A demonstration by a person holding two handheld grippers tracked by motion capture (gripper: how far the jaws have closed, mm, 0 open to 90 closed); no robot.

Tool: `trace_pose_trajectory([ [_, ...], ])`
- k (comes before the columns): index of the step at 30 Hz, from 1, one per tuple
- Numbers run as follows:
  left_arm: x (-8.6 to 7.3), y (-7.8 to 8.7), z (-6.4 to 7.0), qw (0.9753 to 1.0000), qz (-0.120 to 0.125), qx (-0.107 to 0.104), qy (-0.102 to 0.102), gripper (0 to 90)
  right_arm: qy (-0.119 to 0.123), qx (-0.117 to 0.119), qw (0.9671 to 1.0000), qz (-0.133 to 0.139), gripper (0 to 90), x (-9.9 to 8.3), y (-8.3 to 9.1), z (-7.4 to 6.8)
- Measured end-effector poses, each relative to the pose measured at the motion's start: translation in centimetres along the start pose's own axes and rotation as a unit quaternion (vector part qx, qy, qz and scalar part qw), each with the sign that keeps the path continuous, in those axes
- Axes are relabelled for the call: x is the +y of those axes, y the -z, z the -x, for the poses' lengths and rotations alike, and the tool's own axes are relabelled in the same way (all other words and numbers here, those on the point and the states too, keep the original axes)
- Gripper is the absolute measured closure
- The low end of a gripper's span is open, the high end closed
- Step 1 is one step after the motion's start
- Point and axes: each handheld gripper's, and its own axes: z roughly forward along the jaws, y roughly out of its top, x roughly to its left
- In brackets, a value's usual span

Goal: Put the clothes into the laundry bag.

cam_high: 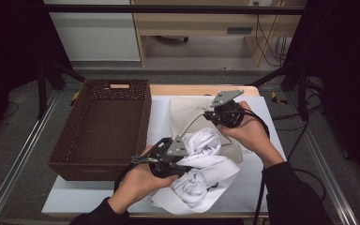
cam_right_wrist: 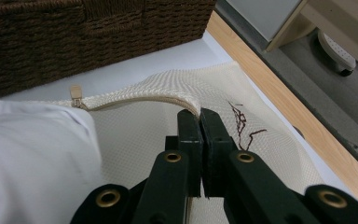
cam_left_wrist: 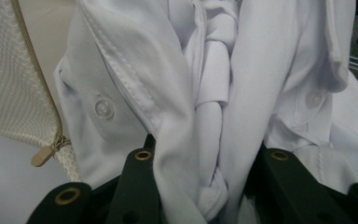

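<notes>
A crumpled white shirt (cam_high: 205,161) lies bunched at the mouth of a cream mesh laundry bag (cam_high: 187,110) on the table. My left gripper (cam_high: 187,164) is shut on a thick fold of the shirt (cam_left_wrist: 242,84), and cloth fills the gap between its jaws (cam_left_wrist: 209,154). My right gripper (cam_high: 206,115) is shut on the bag's zipped rim (cam_right_wrist: 140,100) and holds that edge up off the bag's lower layer (cam_right_wrist: 144,135). The zip pull (cam_left_wrist: 44,156) hangs at the shirt's left. Part of the shirt (cam_right_wrist: 32,154) sits inside the opening.
A brown wicker basket (cam_high: 103,126) stands to the left of the bag, close to it (cam_right_wrist: 74,37). A white sheet (cam_high: 258,183) covers the wooden table, whose edge (cam_right_wrist: 261,93) runs beyond the bag. A dark thread mark (cam_right_wrist: 240,123) is on the mesh.
</notes>
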Motion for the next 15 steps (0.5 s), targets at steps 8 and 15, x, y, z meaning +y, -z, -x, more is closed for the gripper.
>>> trace_pose_trajectory([
  [8,0.1,-2.5,-1.9,0.9992,-0.017,0.025,0.025,68.6,0.002,0.002,1.0000,0.001,88.6,-0.2,0.4,0.0],
  [15,-0.6,-3.9,-3.4,0.9972,-0.026,0.039,0.057,68.7,0.009,0.009,0.9999,-0.001,88.7,-0.4,0.3,-0.2],
])
